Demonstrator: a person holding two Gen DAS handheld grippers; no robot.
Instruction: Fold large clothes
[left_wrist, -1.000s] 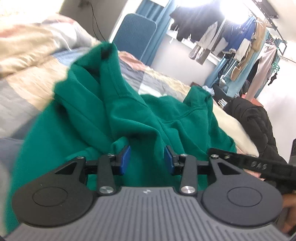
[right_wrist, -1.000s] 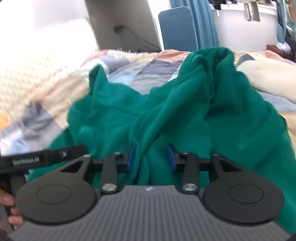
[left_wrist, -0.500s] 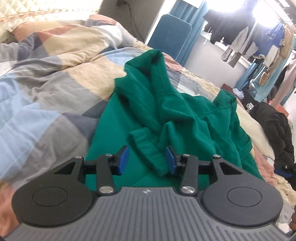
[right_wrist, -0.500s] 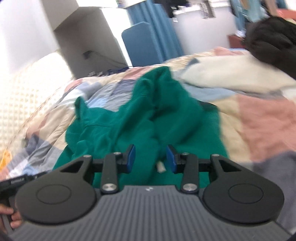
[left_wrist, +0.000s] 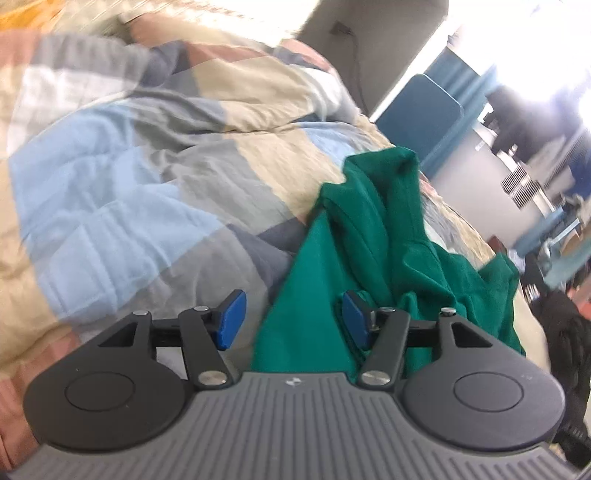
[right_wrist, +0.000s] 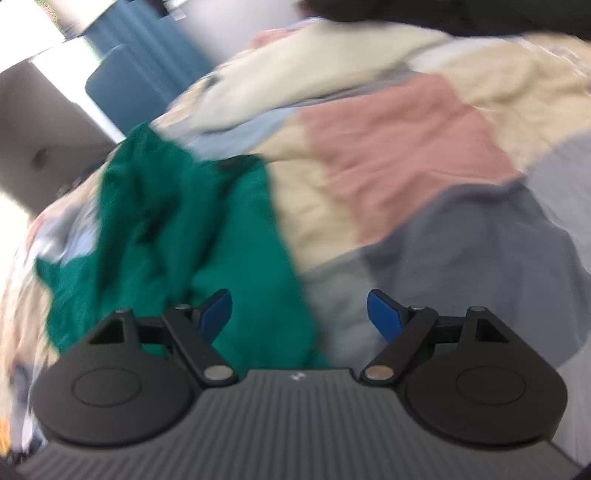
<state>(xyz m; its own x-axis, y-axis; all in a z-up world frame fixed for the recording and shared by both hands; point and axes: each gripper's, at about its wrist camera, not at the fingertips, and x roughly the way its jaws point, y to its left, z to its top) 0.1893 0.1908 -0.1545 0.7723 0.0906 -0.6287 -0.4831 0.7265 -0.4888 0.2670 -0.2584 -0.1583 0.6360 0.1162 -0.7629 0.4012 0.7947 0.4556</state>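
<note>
A green sweatshirt (left_wrist: 373, 236) lies crumpled on the patchwork quilt (left_wrist: 122, 192), its hem nearest the camera. My left gripper (left_wrist: 291, 319) is open and empty just above the garment's left hem edge, with green cloth showing between its blue pads. In the right wrist view, which is blurred, the sweatshirt (right_wrist: 177, 229) lies left of centre. My right gripper (right_wrist: 299, 314) is open wide and empty over the garment's right edge and the grey quilt patch (right_wrist: 480, 258).
A blue padded chair (left_wrist: 432, 122) stands beyond the bed's far end, and it also shows in the right wrist view (right_wrist: 125, 85). A rack area with hanging clothes (left_wrist: 535, 147) fills the far right. A black jacket (left_wrist: 565, 325) lies at the bed's right side.
Both grippers have opened wider and swung outward, the left toward the garment's left hem edge, the right toward its right edge. The sweatshirt lies lower and flatter on the quilt than a second ago.
</note>
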